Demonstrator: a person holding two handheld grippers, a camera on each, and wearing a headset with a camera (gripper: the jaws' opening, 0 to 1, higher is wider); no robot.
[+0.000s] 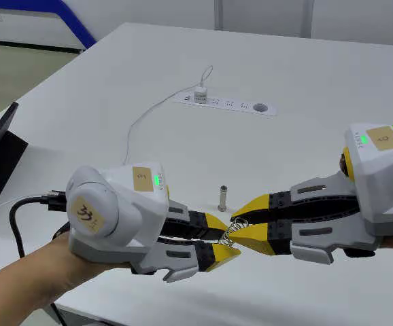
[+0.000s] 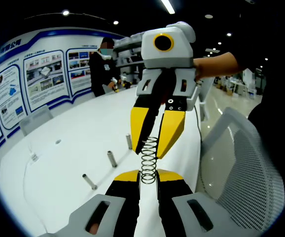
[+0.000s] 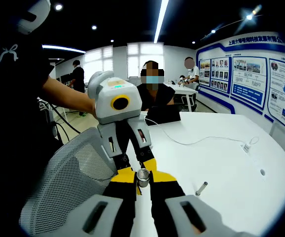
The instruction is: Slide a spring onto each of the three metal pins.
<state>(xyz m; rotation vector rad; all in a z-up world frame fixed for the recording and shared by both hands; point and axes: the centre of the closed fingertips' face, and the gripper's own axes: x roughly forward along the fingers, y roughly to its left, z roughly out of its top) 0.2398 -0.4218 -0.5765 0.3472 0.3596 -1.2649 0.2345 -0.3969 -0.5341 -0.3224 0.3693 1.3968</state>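
So 1 spring (image 1: 229,234) is held up in the air over the white table (image 1: 305,156), gripped at both ends: left gripper (image 2: 148,177) clamped on 1 end, right gripper (image 3: 142,180) pinched on the other. 3 metal pins (image 2: 112,158) are seen on the table beyond it.

Your left gripper (image 1: 227,238) and right gripper (image 1: 239,227) match: pale grey shells, black slotted arms, yellow wedge tips. Each carries a tan label (image 1: 86,214) and a green light (image 1: 157,180). A black cable (image 1: 20,217) leaves the left one. Your top (image 3: 14,113) looks black, though it is dimly lit.
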